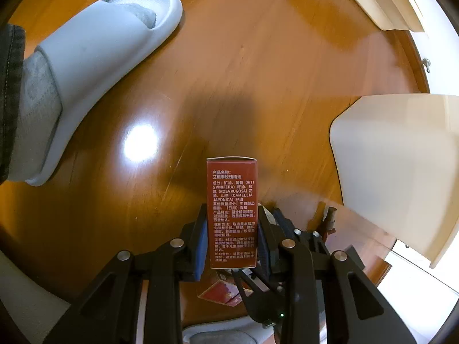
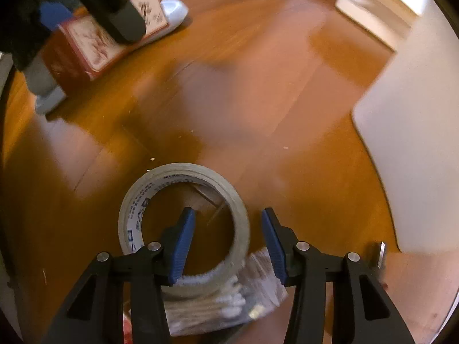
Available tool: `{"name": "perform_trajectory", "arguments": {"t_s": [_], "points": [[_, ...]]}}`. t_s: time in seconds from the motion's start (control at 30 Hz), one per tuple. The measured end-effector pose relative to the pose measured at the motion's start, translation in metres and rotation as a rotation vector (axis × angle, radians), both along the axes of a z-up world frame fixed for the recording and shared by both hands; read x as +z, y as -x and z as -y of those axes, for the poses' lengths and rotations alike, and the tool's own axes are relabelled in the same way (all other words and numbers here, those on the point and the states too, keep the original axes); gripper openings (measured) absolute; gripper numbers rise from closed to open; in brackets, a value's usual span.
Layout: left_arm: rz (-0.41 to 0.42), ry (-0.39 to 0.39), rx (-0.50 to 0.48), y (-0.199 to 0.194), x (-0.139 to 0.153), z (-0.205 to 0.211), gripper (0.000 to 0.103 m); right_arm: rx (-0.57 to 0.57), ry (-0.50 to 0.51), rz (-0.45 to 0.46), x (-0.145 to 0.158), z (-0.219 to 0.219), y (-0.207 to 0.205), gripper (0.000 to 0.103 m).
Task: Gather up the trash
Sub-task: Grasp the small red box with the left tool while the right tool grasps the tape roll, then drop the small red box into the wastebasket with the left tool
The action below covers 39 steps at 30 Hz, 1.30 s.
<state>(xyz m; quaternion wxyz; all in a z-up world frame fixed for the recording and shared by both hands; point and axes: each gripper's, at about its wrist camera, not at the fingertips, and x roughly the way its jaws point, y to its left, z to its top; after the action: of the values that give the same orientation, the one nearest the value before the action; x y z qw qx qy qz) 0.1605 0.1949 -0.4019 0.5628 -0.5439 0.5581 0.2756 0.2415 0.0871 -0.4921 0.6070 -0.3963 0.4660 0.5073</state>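
A tall red box [image 1: 232, 200] with white print stands upright between the blue pads of my left gripper [image 1: 233, 210], which is shut on it above the wooden floor. The right wrist view shows the same red box [image 2: 83, 48] at the upper left, under a black finger [image 2: 123, 20] of the left gripper. My right gripper [image 2: 228, 215] points down over a roll of clear tape [image 2: 183, 173]. Its left pad is inside the roll's hole and its right pad outside the wall, with a gap. The roll rests on a clear bag of cotton swabs [image 2: 229, 306].
A foot in a grey sock and white slipper [image 1: 94, 57] stands on the floor at the upper left, also seen as a slipper toe [image 2: 175, 11]. A large white rounded object [image 1: 401, 166] [image 2: 416, 114] fills the right side. A red packet [image 1: 223, 292] lies under the left gripper.
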Motion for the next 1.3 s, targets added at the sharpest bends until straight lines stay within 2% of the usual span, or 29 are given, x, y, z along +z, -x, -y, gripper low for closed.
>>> {"name": "perform_trajectory", "arguments": {"t_s": [0.07, 0.13, 0.17, 0.3, 0.4, 0.53, 0.6, 0.67, 0.77, 0.83, 0.9, 1.0, 1.07, 1.17, 1.3], "points": [[0.002, -0.009, 0.004, -0.007, -0.001, 0.002, 0.028, 0.022, -0.007, -0.005, -0.001, -0.005, 0.003, 0.040], [0.007, -0.020, 0.010, -0.008, 0.004, -0.001, 0.028, 0.045, -0.003, 0.001, 0.000, -0.011, 0.007, 0.016], [0.014, -0.030, 0.011, -0.009, 0.008, -0.004, 0.028, 0.047, -0.003, -0.003, 0.001, -0.012, 0.007, 0.012], [0.068, -0.098, -0.017, -0.027, 0.033, -0.015, 0.028, 0.006, -0.075, -0.049, 0.017, -0.007, 0.007, 0.009], [0.127, -0.168, -0.055, -0.047, 0.063, -0.020, 0.028, -0.080, -0.175, -0.056, 0.045, 0.009, 0.003, 0.009], [0.291, -0.240, -0.111, -0.088, 0.134, -0.020, 0.028, -0.191, -0.285, -0.091, 0.079, 0.038, -0.014, 0.009], [0.419, -0.339, -0.203, -0.119, 0.191, -0.007, 0.028, -0.252, -0.326, -0.096, 0.092, 0.051, -0.023, 0.009], [0.510, -0.417, -0.287, -0.140, 0.233, 0.007, 0.028, -0.299, -0.349, -0.099, 0.101, 0.068, -0.033, 0.009], [0.585, -0.492, -0.473, -0.190, 0.270, 0.042, 0.028, -0.362, -0.378, -0.110, 0.109, 0.078, -0.038, 0.009], [0.544, -0.527, -0.581, -0.223, 0.267, 0.063, 0.028, -0.397, -0.399, -0.105, 0.117, 0.083, -0.044, 0.009], [0.440, -0.438, -0.686, -0.262, 0.232, 0.081, 0.028, -0.422, -0.412, -0.099, 0.126, 0.094, -0.050, 0.009], [0.285, -0.377, -0.794, -0.298, 0.179, 0.094, 0.028, -0.460, -0.425, -0.096, 0.130, 0.105, -0.056, 0.009], [0.162, -0.336, -0.813, -0.319, 0.137, 0.093, 0.028, -0.486, -0.426, -0.099, 0.128, 0.113, -0.058, 0.009], [0.037, -0.295, -0.830, -0.333, 0.098, 0.089, 0.028, -0.517, -0.430, -0.108, 0.126, 0.121, -0.060, 0.009], [-0.045, -0.317, -0.845, -0.335, 0.081, 0.088, 0.029, -0.540, -0.430, -0.110, 0.126, 0.132, -0.062, 0.009]]}}
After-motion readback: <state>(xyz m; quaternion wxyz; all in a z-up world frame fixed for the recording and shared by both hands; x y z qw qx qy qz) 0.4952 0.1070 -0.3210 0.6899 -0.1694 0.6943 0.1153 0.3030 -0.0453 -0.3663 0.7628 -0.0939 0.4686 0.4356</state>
